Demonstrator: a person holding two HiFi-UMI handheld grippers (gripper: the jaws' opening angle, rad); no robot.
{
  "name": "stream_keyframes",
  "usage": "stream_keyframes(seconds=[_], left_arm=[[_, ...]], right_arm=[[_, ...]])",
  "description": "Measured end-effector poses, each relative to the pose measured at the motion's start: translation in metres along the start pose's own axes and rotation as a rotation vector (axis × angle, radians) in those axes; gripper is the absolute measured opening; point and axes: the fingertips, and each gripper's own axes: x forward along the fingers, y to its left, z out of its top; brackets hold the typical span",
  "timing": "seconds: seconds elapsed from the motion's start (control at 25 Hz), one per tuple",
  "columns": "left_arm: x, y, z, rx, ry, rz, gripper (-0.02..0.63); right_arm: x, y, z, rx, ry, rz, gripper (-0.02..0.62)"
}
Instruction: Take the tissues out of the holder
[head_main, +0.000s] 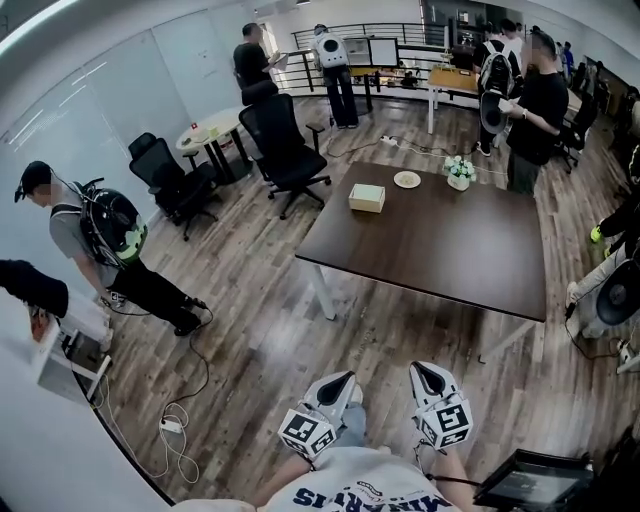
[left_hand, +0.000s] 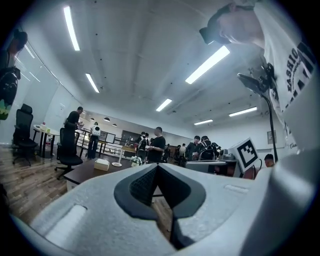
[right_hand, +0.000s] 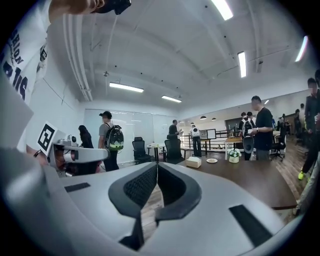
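Open office, wood floor (head_main: 250, 290), dark worktop (head_main: 450, 250) mid-room ahead. Left tool (head_main: 343, 380) and right tool (head_main: 428, 368) sit low by the person's body, side by side, aimed about level at the worktop. Both have jaws pressed together, nothing between them. Tissue holder (head_main: 367, 197) is on the worktop's far-left part, well apart from both tools; tissues too small to make out. Small plate (head_main: 407, 179) and flower pot (head_main: 459, 172) are near it, to the right.

Step looks like approach only, extraction not begun. Next move likely needs closing in on the worktop's near edge, then spreading one tool's jaws over the holder's top, maybe the other tool steadying the holder.

Floor between tools and worktop is bare. Black office chair (head_main: 285, 145) stands off the far-left corner, floor cable (head_main: 172, 425) lies well left
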Motion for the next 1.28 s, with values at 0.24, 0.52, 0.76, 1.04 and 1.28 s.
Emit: stream_keyframes(seconds=[0.24, 0.52, 0.76, 1.04, 1.28], left_arm=[[0.048, 0.052, -0.002, -0.009, 0.005, -0.031, 0.003], [0.104, 0.135, 0.009, -0.028, 0.007, -0.037, 0.003], [0.147, 0.202, 0.030, -0.028, -0.004, -0.055, 0.003], [0.186, 0.250, 0.040, -0.020, -0.005, -0.125, 0.003], [0.204, 0.274, 0.041, -0.049, -0.007, -0.150, 0.003]], right_arm=[[0.054, -0.025, 0.002, -0.023, 0.019, -0.020, 0.009], [0.144, -0.055, 0.011, -0.046, 0.061, -0.021, 0.009], [0.213, -0.077, 0.031, -0.059, 0.062, -0.048, 0.009], [0.258, -0.087, 0.047, -0.109, 0.093, -0.090, 0.009], [0.280, -0.104, 0.044, -0.104, 0.133, -0.127, 0.009]])
